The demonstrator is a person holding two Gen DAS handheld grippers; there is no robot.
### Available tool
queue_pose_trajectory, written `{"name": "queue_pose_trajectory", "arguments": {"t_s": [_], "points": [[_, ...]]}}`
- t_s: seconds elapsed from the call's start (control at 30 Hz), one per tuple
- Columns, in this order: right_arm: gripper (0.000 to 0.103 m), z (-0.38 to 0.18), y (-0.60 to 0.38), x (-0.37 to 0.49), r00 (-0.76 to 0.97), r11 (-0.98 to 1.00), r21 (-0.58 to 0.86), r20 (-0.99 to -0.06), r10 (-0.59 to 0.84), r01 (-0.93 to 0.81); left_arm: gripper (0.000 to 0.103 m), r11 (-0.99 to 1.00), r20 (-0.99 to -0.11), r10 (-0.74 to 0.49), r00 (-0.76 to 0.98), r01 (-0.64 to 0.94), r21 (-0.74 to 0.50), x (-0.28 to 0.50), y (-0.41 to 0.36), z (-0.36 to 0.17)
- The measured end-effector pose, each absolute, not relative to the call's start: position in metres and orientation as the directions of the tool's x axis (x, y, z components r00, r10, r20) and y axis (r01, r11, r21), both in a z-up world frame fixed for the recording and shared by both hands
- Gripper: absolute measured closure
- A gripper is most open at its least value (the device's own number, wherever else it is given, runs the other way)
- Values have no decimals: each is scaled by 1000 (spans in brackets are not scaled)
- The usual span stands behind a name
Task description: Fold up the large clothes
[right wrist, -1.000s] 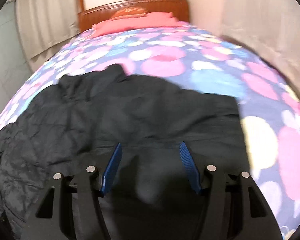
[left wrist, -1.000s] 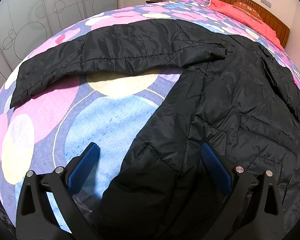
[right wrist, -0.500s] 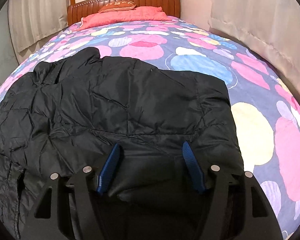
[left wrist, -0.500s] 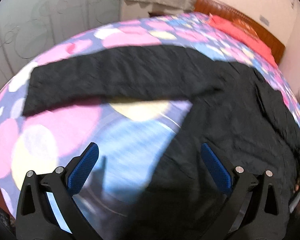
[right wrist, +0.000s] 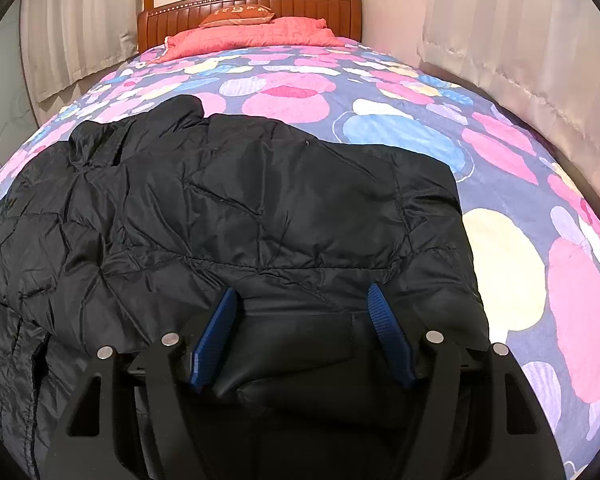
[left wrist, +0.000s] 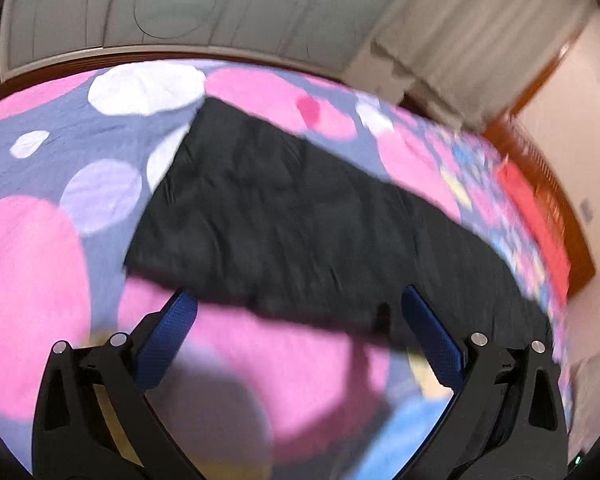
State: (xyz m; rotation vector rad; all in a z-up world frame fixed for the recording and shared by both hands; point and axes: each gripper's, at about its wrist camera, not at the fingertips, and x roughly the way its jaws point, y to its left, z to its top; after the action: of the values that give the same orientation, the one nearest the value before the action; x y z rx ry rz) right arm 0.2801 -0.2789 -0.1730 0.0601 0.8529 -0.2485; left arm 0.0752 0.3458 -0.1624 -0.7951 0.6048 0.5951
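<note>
Black quilted jacket (right wrist: pixel 228 216) is soft, slippery; grasp sleeve cuff (left wrist: pixel 168 216); both hand-held grippers (left wrist: pixel 298 310) (right wrist: pixel 302 308) open, empty.

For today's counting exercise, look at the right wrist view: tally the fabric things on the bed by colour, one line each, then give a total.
Black: 1, the quilted jacket
Coral red: 1, the pillow
Orange: 1, the small cushion
Multicoloured: 1, the circle-patterned bedspread
Total: 4

- Right wrist view: you have bare bed (right wrist: pixel 520 184) at the right; the black jacket (right wrist: pixel 260 208) fills the centre and left.
- Headboard (right wrist: pixel 252 4) blocks the top.
</note>
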Motion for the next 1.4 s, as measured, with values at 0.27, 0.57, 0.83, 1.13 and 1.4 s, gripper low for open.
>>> {"name": "queue_pose_trajectory", "arguments": {"t_s": [0.27, 0.57, 0.83, 1.13, 1.4], "points": [[35, -173, -278, 279, 633, 969, -54, -748, -200, 242, 16, 479, -629, 307, 714, -687, -546, 77, 369, -160], [35, -173, -278, 279, 634, 969, -52, -748, -198, 241, 90, 468, -670, 375, 640, -755, -459, 74, 381, -147], [35, -173, -279, 279, 634, 969, -51, -748, -197, 241, 94, 701, -506, 433, 746, -632, -331, 118, 312, -70], [35, -169, -280, 279, 640, 970, -35, -746, -186, 241, 94, 919, -474, 224, 851, -347, -188, 195, 160, -39], [34, -171, -282, 279, 646, 970, -21, -742, -176, 241, 94, 995, -539, 18, 842, -69, -76, 249, 6, -60]]}}
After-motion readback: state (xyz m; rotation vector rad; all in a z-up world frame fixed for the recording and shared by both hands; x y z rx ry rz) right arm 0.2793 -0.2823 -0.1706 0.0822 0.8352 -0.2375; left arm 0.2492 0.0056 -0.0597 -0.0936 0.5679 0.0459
